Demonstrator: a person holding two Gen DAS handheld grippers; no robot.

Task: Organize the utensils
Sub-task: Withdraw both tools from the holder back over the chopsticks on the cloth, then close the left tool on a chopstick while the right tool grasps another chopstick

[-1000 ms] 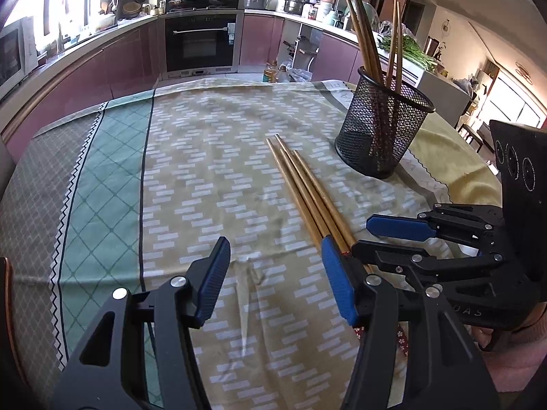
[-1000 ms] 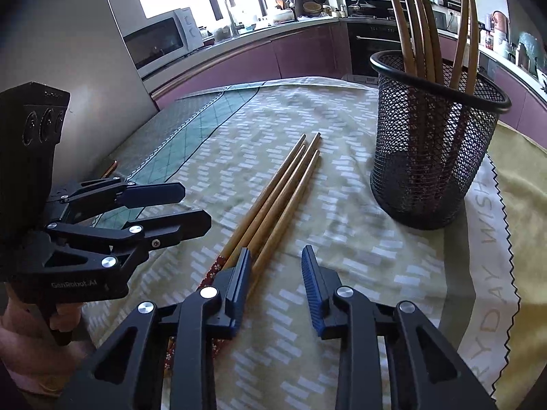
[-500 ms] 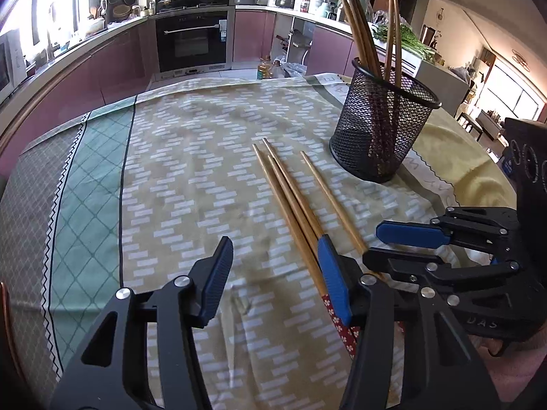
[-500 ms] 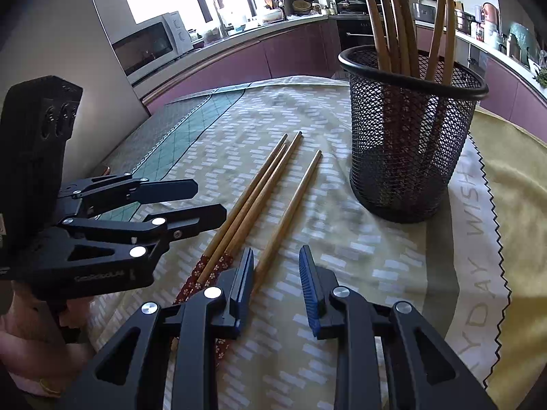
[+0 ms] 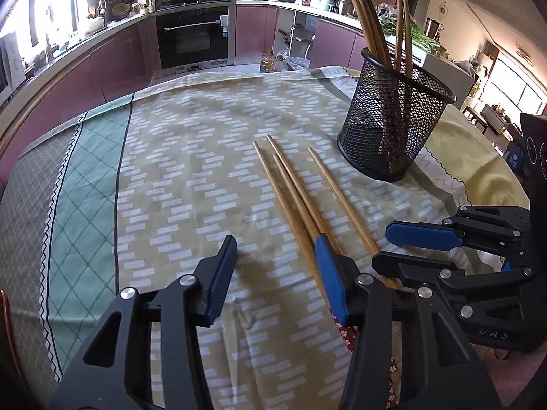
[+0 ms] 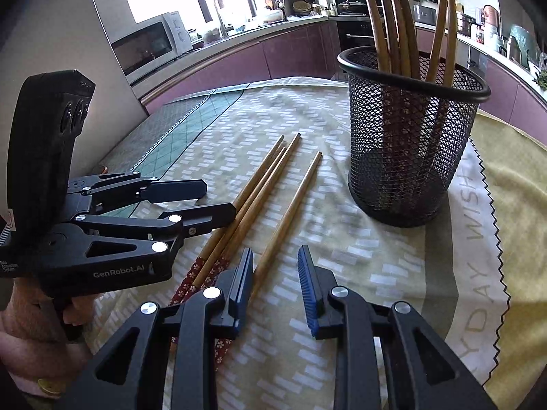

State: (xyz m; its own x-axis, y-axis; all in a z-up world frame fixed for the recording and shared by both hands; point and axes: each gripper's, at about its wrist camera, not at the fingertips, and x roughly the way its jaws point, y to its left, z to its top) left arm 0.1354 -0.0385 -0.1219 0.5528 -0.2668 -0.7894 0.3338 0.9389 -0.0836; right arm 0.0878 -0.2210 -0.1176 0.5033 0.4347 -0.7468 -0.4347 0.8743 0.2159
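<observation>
Chopsticks (image 6: 263, 191) on tablecloth, just ahead of open right hand-held gripper (image 6: 275, 275)

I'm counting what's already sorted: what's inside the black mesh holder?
Through the mesh holder, upright wooden chopsticks show, patterned ends down, about six; overlap stops an exact count. The mesh and shadow obscure its bottom.
</observation>
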